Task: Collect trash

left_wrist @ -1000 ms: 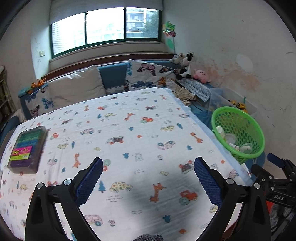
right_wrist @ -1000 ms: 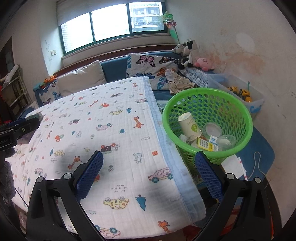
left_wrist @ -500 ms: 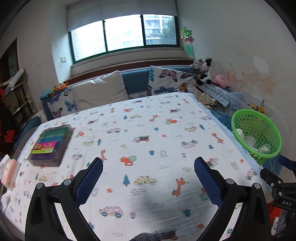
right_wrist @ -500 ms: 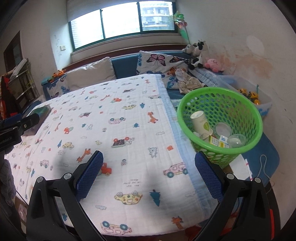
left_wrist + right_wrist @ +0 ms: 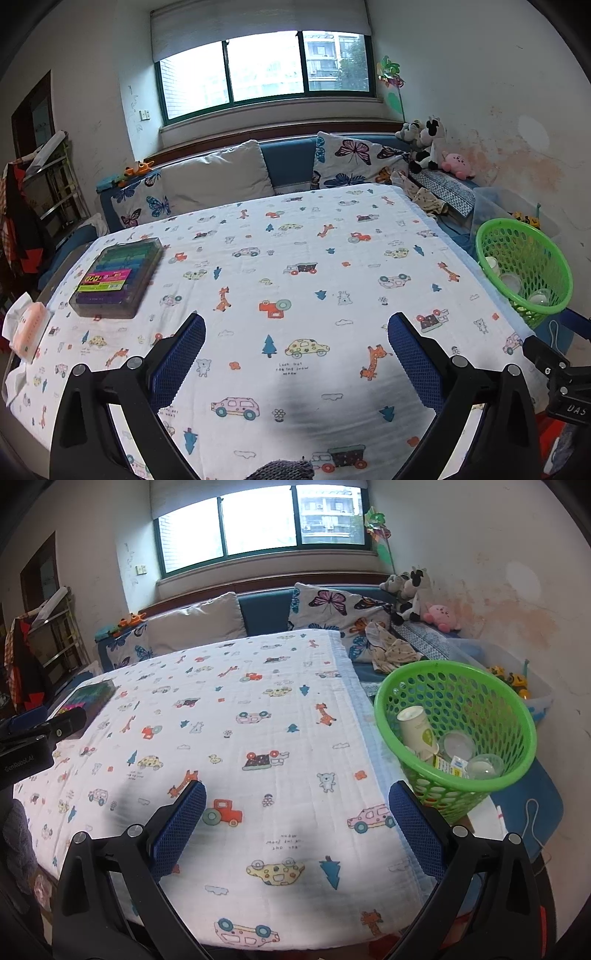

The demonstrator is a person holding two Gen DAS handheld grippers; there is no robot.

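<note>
A green mesh basket (image 5: 458, 686) stands off the table's right edge and holds a paper cup (image 5: 415, 725), clear plastic lids and small cartons. It also shows in the left wrist view (image 5: 524, 236). My left gripper (image 5: 295, 362) is open and empty above the near part of the cartoon-print tablecloth (image 5: 295, 258). My right gripper (image 5: 297, 830) is open and empty above the cloth's near right corner (image 5: 258, 720), left of the basket.
A box of coloured markers (image 5: 118, 277) lies at the table's left side. A pink tissue pack (image 5: 27, 328) lies at the left edge. A sofa with cushions (image 5: 218, 181) and plush toys (image 5: 428, 144) runs behind the table. A clear toy bin (image 5: 517, 679) stands behind the basket.
Both grippers have pulled back and up from the table, so more of the cloth, the marker box and the tissue pack show. Both stay open and empty.
</note>
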